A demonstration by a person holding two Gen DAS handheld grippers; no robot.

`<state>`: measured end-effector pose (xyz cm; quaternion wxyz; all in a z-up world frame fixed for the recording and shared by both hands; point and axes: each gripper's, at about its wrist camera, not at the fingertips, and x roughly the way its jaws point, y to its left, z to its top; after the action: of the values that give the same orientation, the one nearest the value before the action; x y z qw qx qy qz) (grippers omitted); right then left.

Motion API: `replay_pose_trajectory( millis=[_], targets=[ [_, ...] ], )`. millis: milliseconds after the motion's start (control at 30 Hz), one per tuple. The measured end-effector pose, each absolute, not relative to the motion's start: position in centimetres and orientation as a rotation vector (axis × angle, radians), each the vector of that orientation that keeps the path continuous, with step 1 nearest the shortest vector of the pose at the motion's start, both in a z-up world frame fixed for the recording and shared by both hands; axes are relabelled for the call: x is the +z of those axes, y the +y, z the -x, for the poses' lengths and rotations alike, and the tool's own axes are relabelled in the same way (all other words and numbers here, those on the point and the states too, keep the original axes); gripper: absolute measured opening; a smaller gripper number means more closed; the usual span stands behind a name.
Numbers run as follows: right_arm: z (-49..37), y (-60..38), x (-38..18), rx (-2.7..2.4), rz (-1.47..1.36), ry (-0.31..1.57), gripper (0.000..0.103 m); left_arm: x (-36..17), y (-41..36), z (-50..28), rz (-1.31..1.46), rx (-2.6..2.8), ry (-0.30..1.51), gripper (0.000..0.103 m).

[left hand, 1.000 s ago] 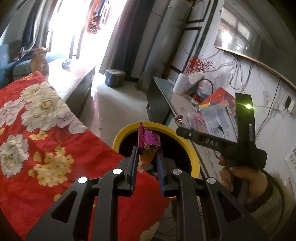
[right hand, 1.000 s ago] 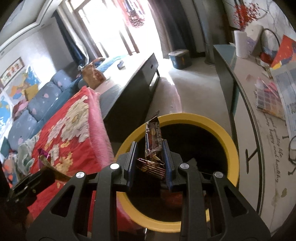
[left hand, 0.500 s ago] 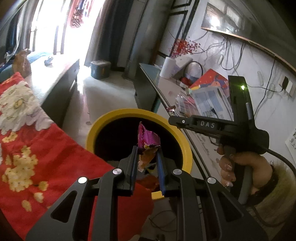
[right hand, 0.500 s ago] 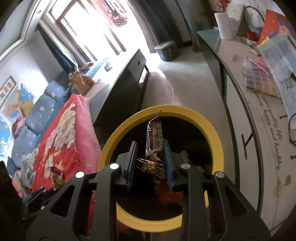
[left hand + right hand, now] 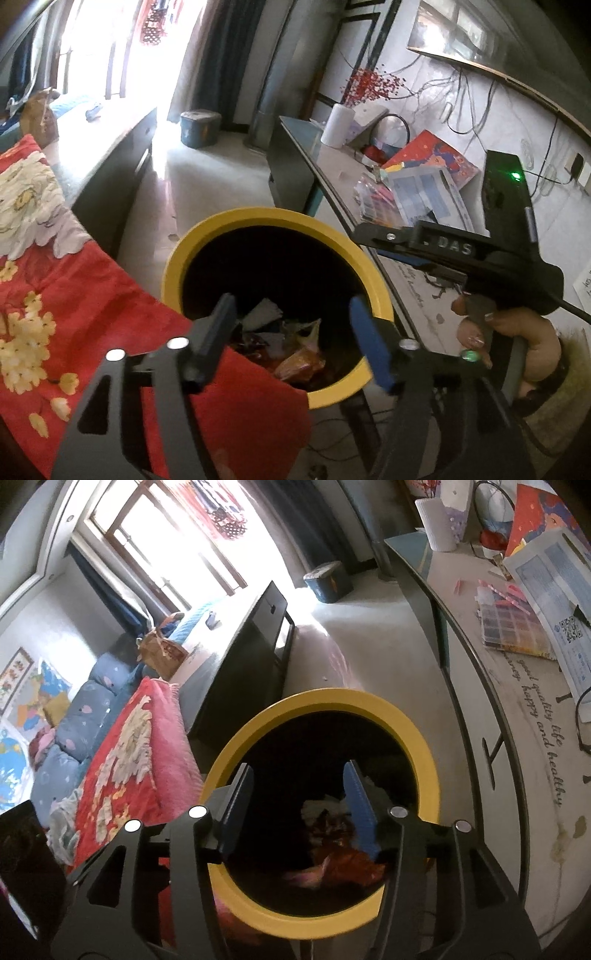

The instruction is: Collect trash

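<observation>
A round bin with a yellow rim (image 5: 229,225) stands on the floor between the bed and the desk; it also shows in the right wrist view (image 5: 424,746). Crumpled wrappers (image 5: 295,354) lie in its dark inside, also seen in the right wrist view (image 5: 332,860). My left gripper (image 5: 291,317) is open and empty, held over the bin's near edge. My right gripper (image 5: 299,779) is open and empty, over the bin's mouth. In the left wrist view its body (image 5: 461,251) shows at the right, in a hand.
A red floral blanket (image 5: 55,295) on the bed touches the bin's left side. A glass-topped desk (image 5: 517,716) with papers and a bead box runs along the right. A dark low cabinet (image 5: 251,657) stands beyond the bin. A small blue box (image 5: 199,127) sits on the floor.
Both grippers opened over the bin. The purple wrapper left my left gripper and the brown wrapper left my right gripper; both now lie among the trash inside.
</observation>
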<state>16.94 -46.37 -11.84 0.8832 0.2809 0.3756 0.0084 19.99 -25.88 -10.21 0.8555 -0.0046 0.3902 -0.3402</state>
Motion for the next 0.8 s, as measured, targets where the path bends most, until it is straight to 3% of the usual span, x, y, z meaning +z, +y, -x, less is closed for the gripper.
replay_pose_trajectory(
  millis=[233,367,467,533,800],
  targets=[
    [-14.9,-45.0,-9.3,0.003,-0.516,0.722,0.068,-8.8,-23.2,-19.1,0.015,-0.635,0.775,0.095],
    [-13.3,-43.3,-7.7,-0.024,-0.455,0.662,0.082,-7.6,-21.3,-18.4,0.018,-0.555,0.739,0.096],
    [-12.4,-41.9,-6.8,-0.023,-0.409,0.629,0.085,-6.5,-19.5,-17.4,0.029,-0.502,0.709,0.096],
    [-11.8,-40.9,-6.3,-0.034,-0.375,0.61,0.092,-5.9,-18.6,-16.8,0.029,-0.473,0.687,0.096],
    [-7.8,-34.9,-4.8,-0.053,-0.17,0.423,0.092,-4.1,-14.2,-13.1,0.028,-0.349,0.591,0.097]
  ],
)
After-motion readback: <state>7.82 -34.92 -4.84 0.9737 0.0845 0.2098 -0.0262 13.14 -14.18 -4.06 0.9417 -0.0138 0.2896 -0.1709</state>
